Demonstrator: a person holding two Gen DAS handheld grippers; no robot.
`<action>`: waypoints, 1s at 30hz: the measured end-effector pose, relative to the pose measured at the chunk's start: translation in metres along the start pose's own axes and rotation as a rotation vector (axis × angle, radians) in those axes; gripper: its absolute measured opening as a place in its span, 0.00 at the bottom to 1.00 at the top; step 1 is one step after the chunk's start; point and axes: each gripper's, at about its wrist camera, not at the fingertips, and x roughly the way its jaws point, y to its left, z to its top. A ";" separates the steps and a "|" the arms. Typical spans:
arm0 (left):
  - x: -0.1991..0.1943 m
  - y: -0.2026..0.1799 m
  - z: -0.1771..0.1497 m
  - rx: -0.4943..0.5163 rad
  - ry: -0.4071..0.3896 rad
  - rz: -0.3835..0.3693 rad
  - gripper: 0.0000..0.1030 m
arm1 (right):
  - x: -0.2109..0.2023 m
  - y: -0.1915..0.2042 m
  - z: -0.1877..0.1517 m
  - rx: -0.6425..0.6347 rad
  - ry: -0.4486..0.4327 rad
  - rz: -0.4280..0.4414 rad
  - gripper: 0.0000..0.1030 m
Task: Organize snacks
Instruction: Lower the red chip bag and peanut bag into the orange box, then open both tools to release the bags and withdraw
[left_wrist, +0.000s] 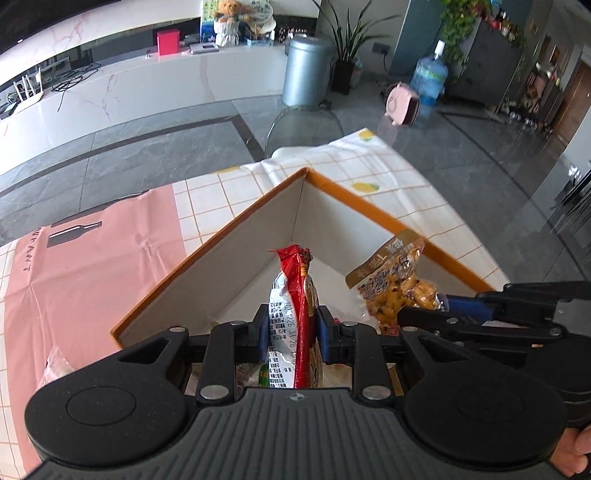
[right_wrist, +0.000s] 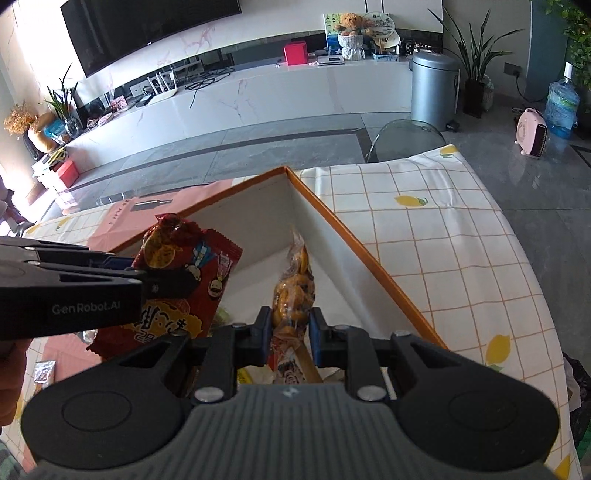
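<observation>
Both hands are over the box now! The left gripper (left_wrist: 291, 332) has its blue fingers (left_wrist: 263, 334) clamped on a red snack packet (left_wrist: 301, 317), which stands upright between them, its crimped top pointing up toward the far corner of the orange-rimmed box (left_wrist: 255, 210). From the right wrist view the same red snack packet (right_wrist: 184, 280) shows its printed face, hanging just above the near left wall of the box (right_wrist: 325, 210). The right gripper (right_wrist: 290, 332) is pinched tight on a clear packet of yellow snacks (right_wrist: 293, 291), gripped edge-on between its fingers (right_wrist: 317, 332), the packet reaching up and forward over the box's white interior. In the left wrist view that clear packet (left_wrist: 397, 284) sits just right of the red one, the two packets close together but apart, with the right gripper (left_wrist: 424, 317) coming in from the right edge. The box rests on the counter, on a checked cloth with lemon prints (right_wrist: 424, 229), and a pink sheet with a bottle print (left_wrist: 92, 266) lies on the counter beside the box's left wall. More wrappers show beneath the grippers inside the box, too hidden to make out.
</observation>
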 end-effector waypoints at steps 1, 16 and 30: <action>0.004 0.000 0.001 0.006 0.009 0.007 0.27 | 0.006 -0.002 0.002 0.000 0.007 -0.003 0.17; 0.045 0.008 0.007 0.046 0.082 0.044 0.28 | 0.058 -0.010 0.005 0.009 0.101 0.014 0.17; 0.022 -0.002 0.005 0.137 0.045 0.113 0.55 | 0.048 -0.002 0.009 -0.046 0.108 -0.099 0.23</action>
